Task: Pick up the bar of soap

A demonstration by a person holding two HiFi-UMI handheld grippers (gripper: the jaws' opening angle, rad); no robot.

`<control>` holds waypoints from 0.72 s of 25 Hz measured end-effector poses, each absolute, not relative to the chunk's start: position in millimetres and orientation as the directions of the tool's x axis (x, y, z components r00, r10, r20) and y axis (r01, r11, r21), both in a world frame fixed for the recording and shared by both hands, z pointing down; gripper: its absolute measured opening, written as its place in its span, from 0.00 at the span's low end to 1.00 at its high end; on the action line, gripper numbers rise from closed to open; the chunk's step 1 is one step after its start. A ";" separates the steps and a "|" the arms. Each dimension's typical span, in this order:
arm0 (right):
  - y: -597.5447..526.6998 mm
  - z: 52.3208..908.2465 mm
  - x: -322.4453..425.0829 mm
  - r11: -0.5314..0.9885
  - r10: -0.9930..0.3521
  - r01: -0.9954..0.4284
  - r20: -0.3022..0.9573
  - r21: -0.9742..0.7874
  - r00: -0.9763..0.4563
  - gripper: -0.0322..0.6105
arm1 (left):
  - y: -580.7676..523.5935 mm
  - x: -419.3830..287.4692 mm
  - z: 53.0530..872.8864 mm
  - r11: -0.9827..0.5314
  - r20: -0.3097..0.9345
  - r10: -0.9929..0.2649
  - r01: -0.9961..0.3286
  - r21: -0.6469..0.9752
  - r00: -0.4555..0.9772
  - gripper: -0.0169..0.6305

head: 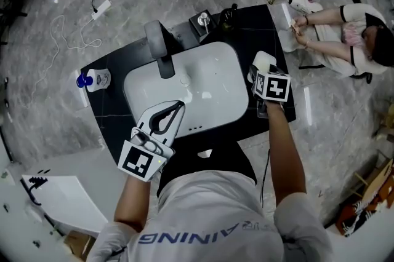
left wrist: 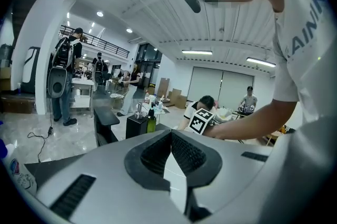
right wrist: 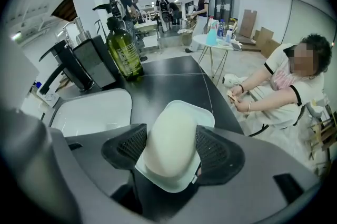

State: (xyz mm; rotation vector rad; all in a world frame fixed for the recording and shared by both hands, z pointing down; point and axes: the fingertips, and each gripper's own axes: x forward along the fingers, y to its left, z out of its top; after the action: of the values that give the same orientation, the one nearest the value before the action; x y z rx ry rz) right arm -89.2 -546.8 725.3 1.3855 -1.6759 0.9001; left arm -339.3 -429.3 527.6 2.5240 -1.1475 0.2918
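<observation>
My right gripper [right wrist: 171,132] points steeply down with its jaws spread wide, one on each side of the bar of soap [right wrist: 169,146]. I can't tell whether the pads touch it. The pale soap lies in a white soap dish [right wrist: 204,115] on the black countertop [head: 108,114], at 3 o'clock from the white sink [head: 225,73]. A green bottle [right wrist: 124,49] stands at 11 o'clock from the dish, well apart. My left gripper [left wrist: 171,133] hovers over the sink's 7 o'clock rim, jaws closed together with nothing between them.
</observation>
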 end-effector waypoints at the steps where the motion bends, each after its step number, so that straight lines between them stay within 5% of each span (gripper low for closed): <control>1: -547.1 727.4 -90.0 0.175 -0.428 -0.983 0.896 -0.049 -0.121 0.48 | -430.3 -340.1 529.3 -0.608 0.327 -0.685 -0.758 0.235 0.651 0.04; 11: -549.6 736.3 -96.4 0.277 -0.341 -0.960 0.929 -0.046 -0.143 0.53 | -434.0 -340.4 538.3 -0.607 0.329 -0.680 -0.755 0.250 0.655 0.04; 18: -550.7 732.0 -93.0 0.262 -0.404 -0.964 0.903 -0.041 -0.149 0.52 | -432.4 -339.5 538.2 -0.607 0.328 -0.677 -0.752 0.259 0.659 0.04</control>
State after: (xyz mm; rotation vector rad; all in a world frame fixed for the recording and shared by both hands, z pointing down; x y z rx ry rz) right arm -93.0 -550.7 732.0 1.2677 -1.7041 0.8508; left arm -339.5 -432.4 538.2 2.5043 -1.1267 0.2778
